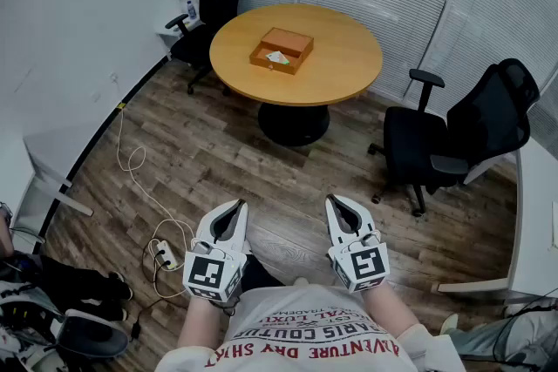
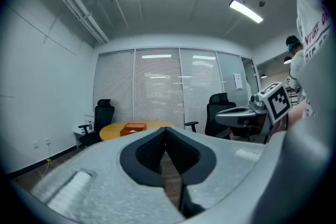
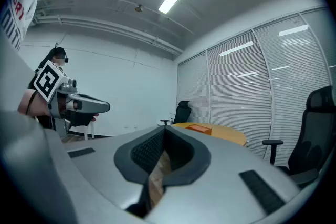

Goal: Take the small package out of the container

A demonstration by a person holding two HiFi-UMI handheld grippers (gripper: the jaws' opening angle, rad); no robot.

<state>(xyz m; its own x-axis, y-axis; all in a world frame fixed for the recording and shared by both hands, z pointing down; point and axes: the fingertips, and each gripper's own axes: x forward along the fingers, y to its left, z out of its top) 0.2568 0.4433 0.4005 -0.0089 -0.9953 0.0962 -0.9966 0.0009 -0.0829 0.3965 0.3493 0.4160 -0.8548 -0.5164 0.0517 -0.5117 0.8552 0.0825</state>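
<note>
Two tools hovering low in front of the person, well apart from the round surface point(image 1: 349, 57) | left tool point(image 1: 235, 206): jaws pressing together, gripping nothing | right tool point(image 1: 335, 202): jaws pressing together, gripping nothing | small package point(image 1: 277, 57): lying inside the open wooden container point(image 1: 293, 40), sitting near the surface's middle

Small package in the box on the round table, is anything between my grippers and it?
Nothing visible blocks it. Only wood floor lies between the shut left gripper and right gripper and the round table, where the small package lies uncovered in the open box. The office chairs stand off to the sides.
</note>
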